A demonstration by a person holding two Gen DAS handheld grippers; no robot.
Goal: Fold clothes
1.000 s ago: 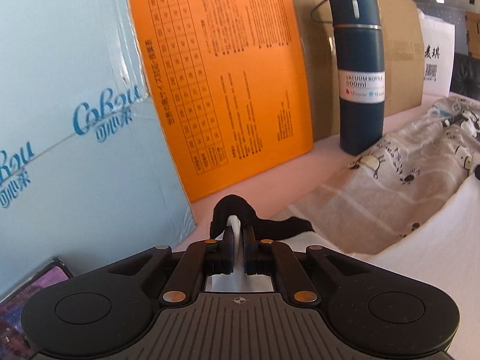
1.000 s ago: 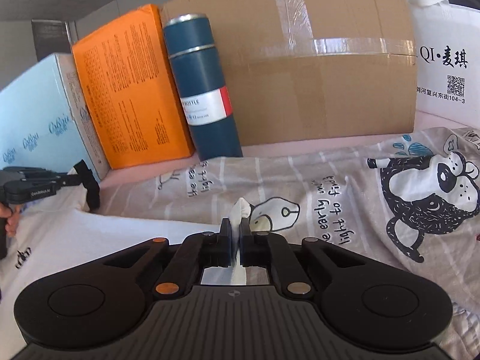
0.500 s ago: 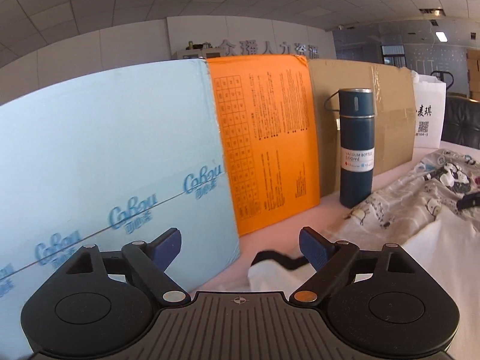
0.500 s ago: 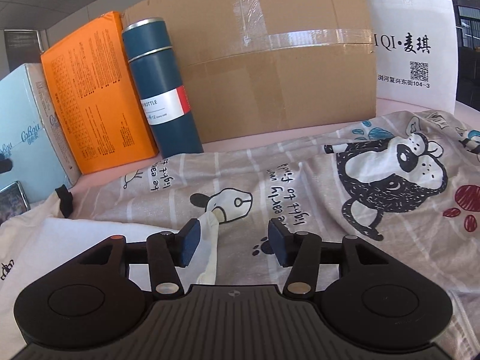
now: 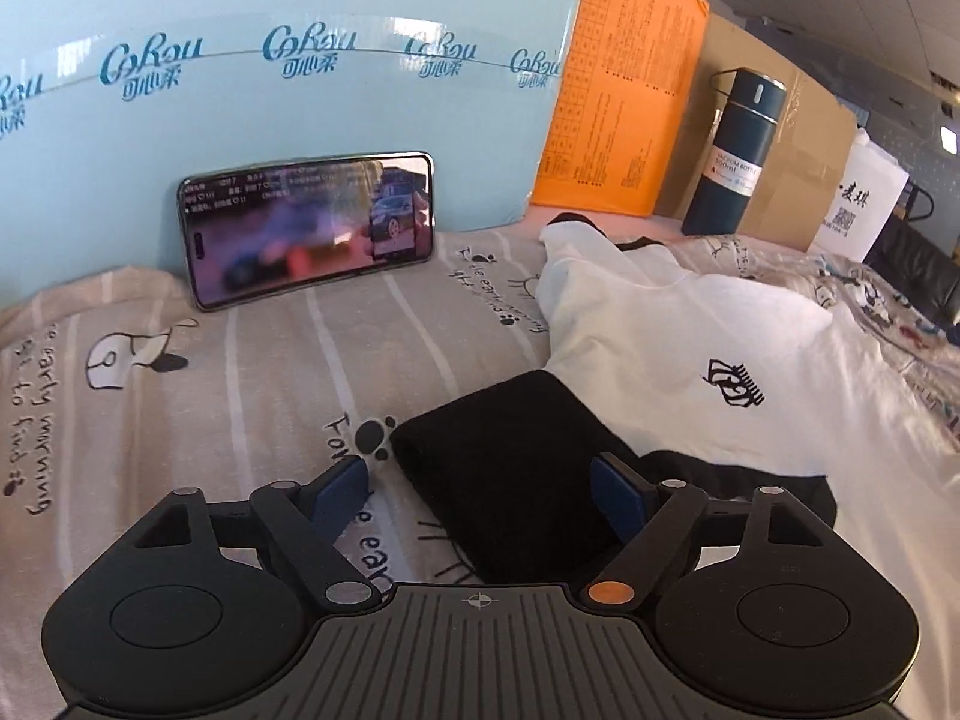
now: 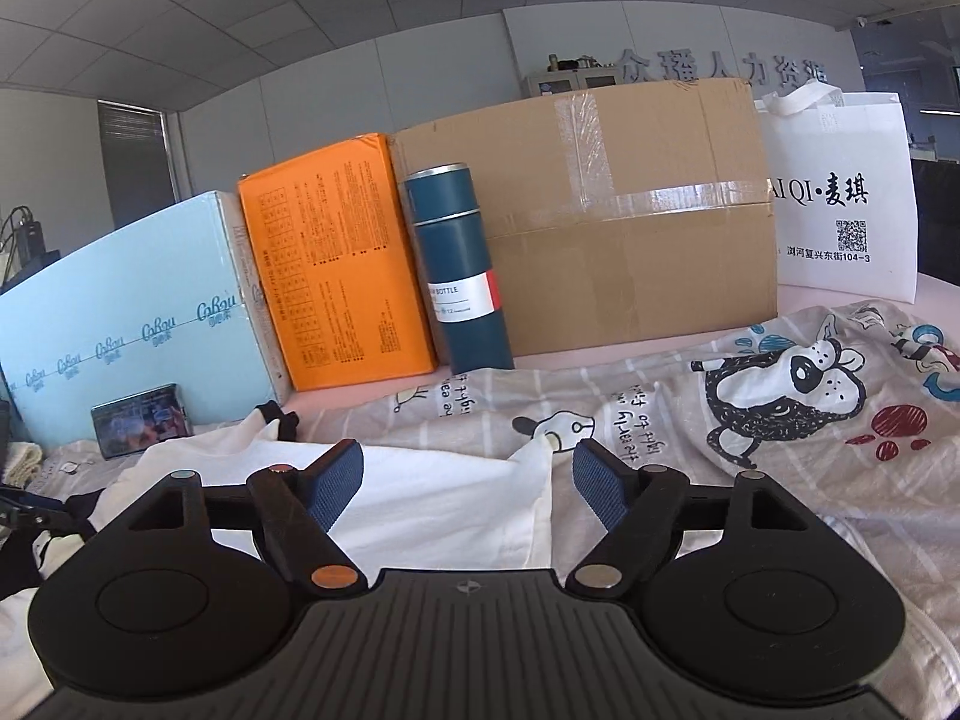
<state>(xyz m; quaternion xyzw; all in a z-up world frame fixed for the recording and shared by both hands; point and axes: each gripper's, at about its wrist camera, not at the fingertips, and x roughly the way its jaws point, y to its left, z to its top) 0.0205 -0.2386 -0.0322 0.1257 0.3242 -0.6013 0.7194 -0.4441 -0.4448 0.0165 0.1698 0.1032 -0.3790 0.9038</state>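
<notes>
Left wrist view has the left hand-held gripper [image 5: 480, 495] spread wide with nothing between its blue pads [image 5: 337, 491], hanging right over the black sleeve cuff [image 5: 510, 474] of the white T-shirt [image 5: 708, 354]. The cuff sits between the two fingers but neither pad is touching it, as far as I can tell. The rest of the shirt runs off to the right and away from the gripper, with a small black logo [image 5: 737, 384] on the chest. It's all lying on a grey striped cartoon-print sheet [image 5: 252, 372]. A smartphone [image 5: 309, 227] (screen lit, picture too blurry to read) leans against the light blue CoRou box [image 5: 288, 120].

Right wrist view: the right hand-held gripper [image 6: 468, 486] is also spread apart and holding nothing. A corner of the white T-shirt [image 6: 444, 498] sticks up between its fingers, and the fabric stretches off to the left. Behind it, in a row, are the blue box [image 6: 138, 324], an orange box [image 6: 336, 276], a dark teal vacuum bottle [image 6: 462, 276], a taped cardboard box [image 6: 630, 228] and a white tote bag [image 6: 840, 210].
</notes>
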